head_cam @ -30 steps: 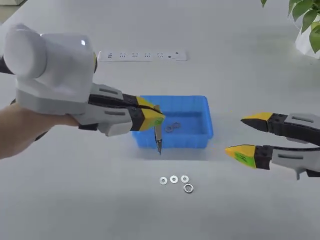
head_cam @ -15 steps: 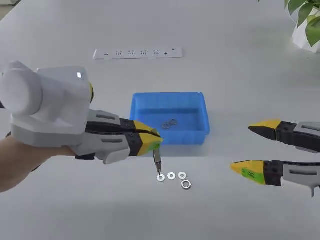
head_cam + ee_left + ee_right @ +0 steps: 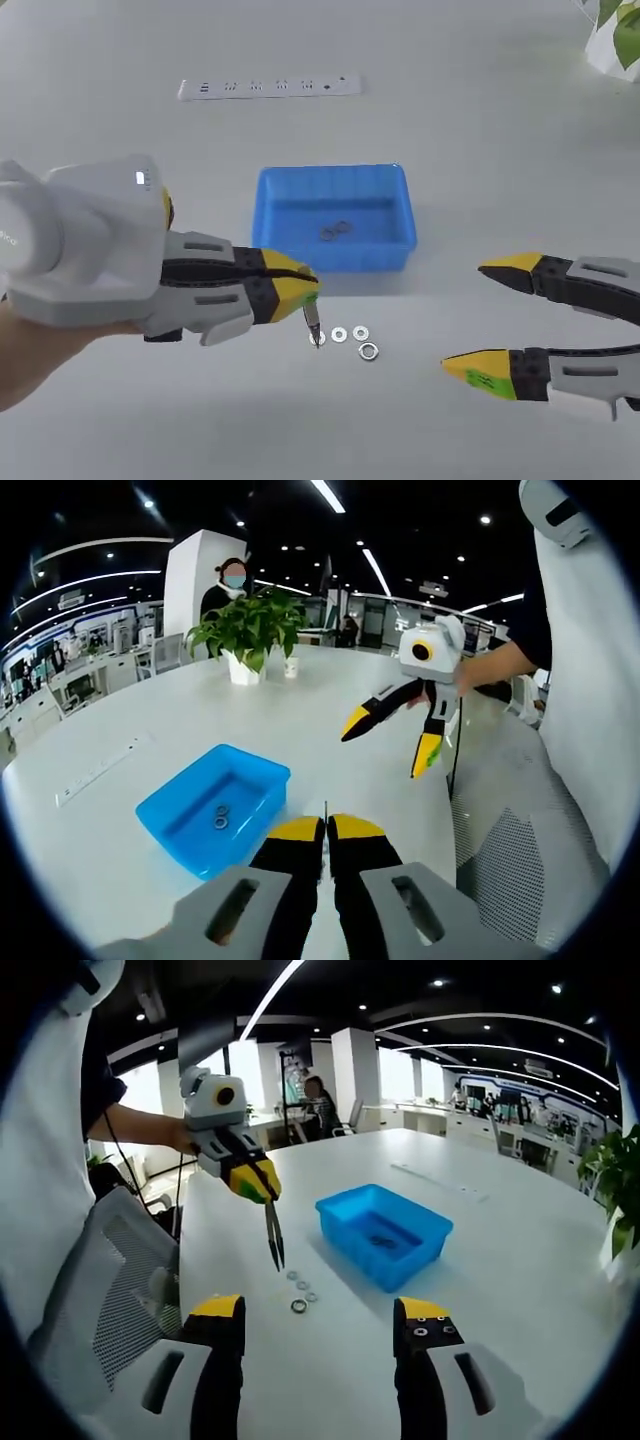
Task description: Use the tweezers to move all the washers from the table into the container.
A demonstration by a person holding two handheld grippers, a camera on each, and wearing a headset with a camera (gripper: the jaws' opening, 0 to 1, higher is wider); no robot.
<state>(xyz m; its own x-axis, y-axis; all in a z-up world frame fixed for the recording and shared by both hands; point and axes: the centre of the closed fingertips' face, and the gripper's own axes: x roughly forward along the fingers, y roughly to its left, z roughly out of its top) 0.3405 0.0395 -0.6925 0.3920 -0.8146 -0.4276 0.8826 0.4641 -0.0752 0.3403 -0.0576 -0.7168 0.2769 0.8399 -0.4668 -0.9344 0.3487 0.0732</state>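
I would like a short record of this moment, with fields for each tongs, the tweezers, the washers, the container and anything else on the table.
left tongs: shut on the tweezers
tweezers: pointing down, tips at the leftmost washer of the group
right tongs: open, holding nothing, to the right of the group
washers on table: four, close together in front of the container
container: blue, open top
washers in container: two, near the middle
power strip: white, behind the container
table: pale grey
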